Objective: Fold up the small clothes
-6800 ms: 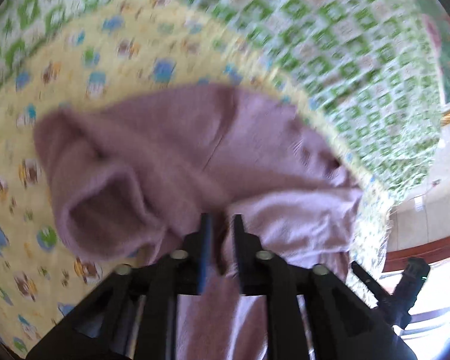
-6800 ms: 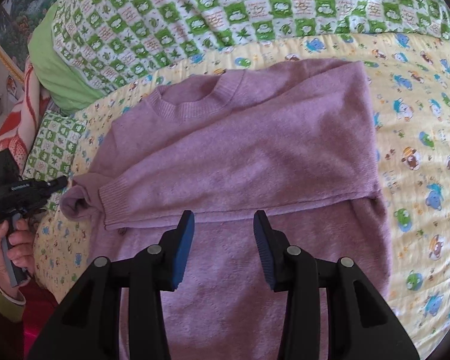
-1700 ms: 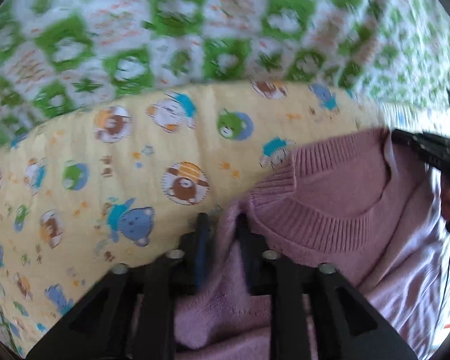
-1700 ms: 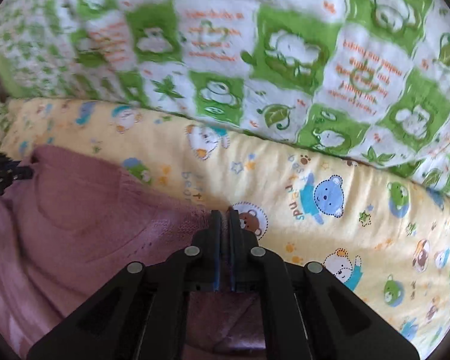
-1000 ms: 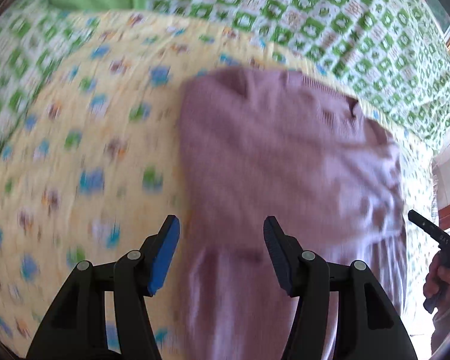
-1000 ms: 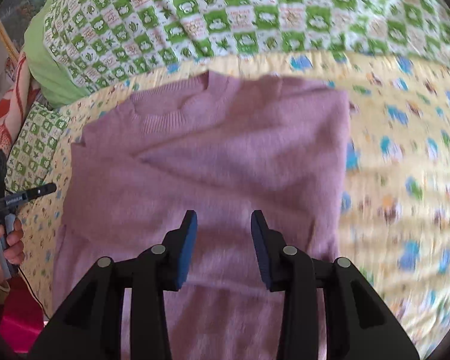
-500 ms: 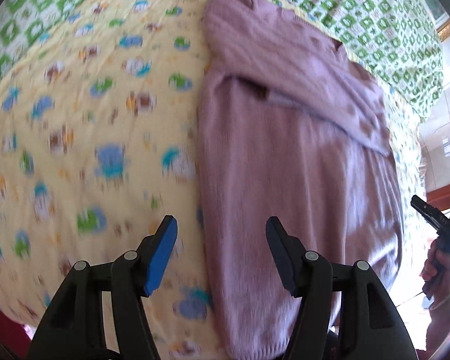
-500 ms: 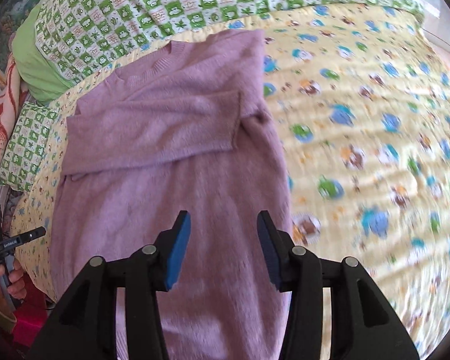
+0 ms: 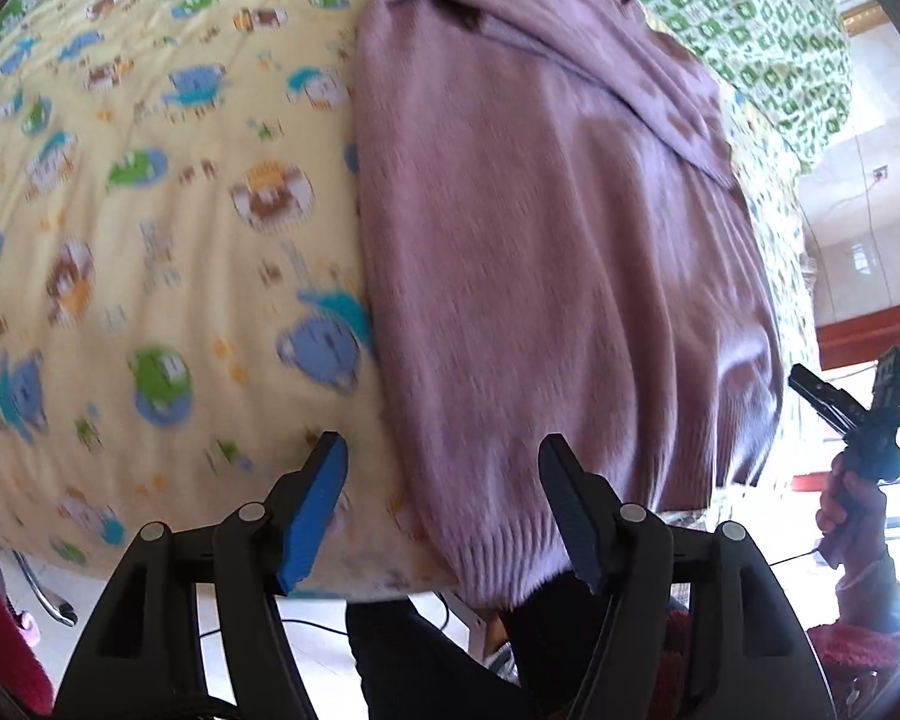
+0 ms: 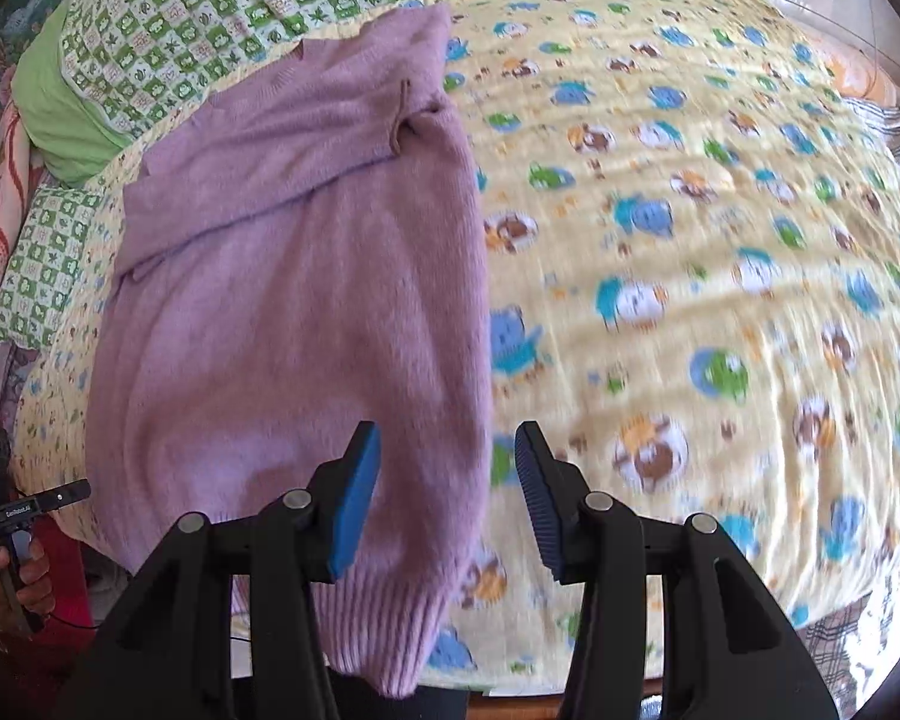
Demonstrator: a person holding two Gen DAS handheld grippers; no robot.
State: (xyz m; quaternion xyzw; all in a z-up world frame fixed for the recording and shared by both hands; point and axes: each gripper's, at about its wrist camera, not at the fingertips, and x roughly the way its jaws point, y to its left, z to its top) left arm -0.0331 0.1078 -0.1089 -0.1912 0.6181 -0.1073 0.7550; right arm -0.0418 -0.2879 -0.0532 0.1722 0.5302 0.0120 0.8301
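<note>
Left wrist view: both hand-held grippers empty, left [image 9: 441, 480] opening, over the sweater's [image 9: 546, 276] hem

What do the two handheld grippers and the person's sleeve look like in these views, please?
Both the left gripper and the right gripper have black angular plastic fingers with silver rivets and blue ribbed pads. The sleeve is red and fuzzy; a thin dark cable hangs by it.

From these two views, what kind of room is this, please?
Most likely a bedroom in a home. A purple sweater lies on a bed covered by a yellow cartoon-animal quilt, with a green checked blanket and a green pillow at the far end.
</note>
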